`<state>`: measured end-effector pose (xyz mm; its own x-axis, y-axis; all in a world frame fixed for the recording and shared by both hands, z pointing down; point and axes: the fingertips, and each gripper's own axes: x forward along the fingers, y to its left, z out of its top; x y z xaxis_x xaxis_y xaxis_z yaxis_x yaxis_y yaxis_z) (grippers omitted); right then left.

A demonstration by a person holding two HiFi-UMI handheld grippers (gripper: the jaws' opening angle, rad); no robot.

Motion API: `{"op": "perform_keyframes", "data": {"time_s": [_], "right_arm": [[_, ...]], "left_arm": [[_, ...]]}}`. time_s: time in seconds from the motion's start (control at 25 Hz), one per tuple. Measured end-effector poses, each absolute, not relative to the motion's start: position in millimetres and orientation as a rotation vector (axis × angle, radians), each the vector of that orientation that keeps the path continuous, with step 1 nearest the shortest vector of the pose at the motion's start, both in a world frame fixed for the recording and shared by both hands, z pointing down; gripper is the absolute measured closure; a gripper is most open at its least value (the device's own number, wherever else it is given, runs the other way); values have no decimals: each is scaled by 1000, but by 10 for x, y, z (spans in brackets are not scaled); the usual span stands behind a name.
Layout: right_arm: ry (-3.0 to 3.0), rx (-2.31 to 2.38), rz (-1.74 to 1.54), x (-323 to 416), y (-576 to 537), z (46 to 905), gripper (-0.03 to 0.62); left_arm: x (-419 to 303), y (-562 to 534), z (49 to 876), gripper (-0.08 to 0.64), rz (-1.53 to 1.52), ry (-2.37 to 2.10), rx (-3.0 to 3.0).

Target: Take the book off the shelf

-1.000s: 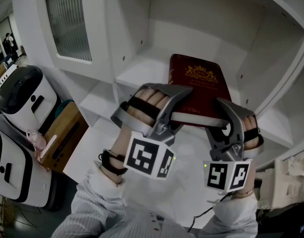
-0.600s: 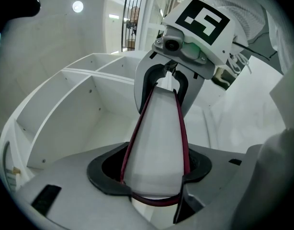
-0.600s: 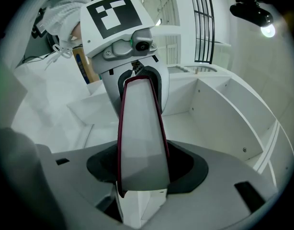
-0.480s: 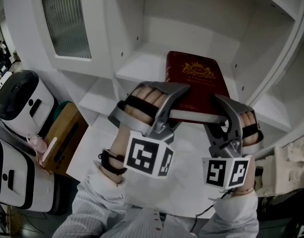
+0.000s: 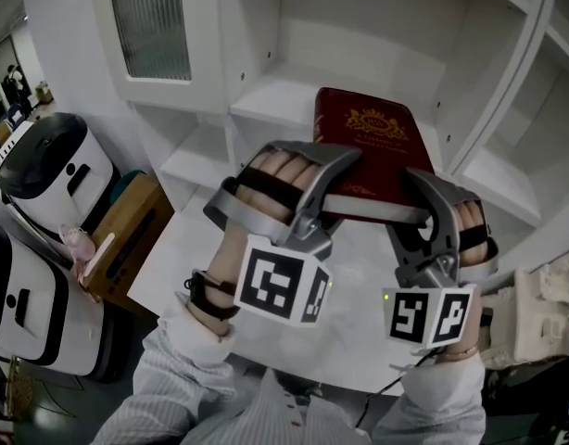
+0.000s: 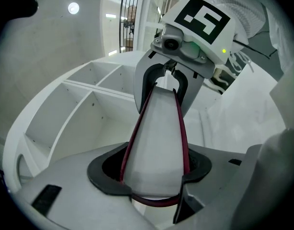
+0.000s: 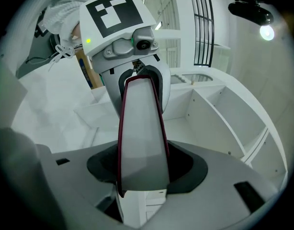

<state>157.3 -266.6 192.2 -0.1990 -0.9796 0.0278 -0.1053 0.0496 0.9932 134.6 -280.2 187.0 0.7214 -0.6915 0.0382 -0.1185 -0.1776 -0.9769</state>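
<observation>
Now the dark red hardback book [image 5: 373, 146] hangs across the white shelf's [image 5: 275, 95] front edge, with the left gripper [image 5: 333, 188] and right gripper [image 5: 416, 199] each clamping a near corner. Stiff and probably heavy, it suits two holds.

We count one red book [image 5: 373, 146] and two claws, the left claw [image 6: 152, 176] and the right claw [image 7: 143, 174], with two marker cubes [image 5: 283, 290], one on each. There is one white shelf unit [image 5: 294, 95], one tabletop [image 5: 354, 309], two white machines [image 5: 53, 170] at the left and one wooden box [image 5: 127, 244].
</observation>
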Motion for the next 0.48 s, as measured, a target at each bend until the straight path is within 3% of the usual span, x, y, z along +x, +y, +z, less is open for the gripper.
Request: {"op": "perform_keyframes", "data": {"time_s": [0.48], "right_arm": [[-1534, 1087, -1346, 1777, -1901, 1880, 356]], "left_arm": [[1539, -2019, 1826, 291, -664, 751, -1679]]}}
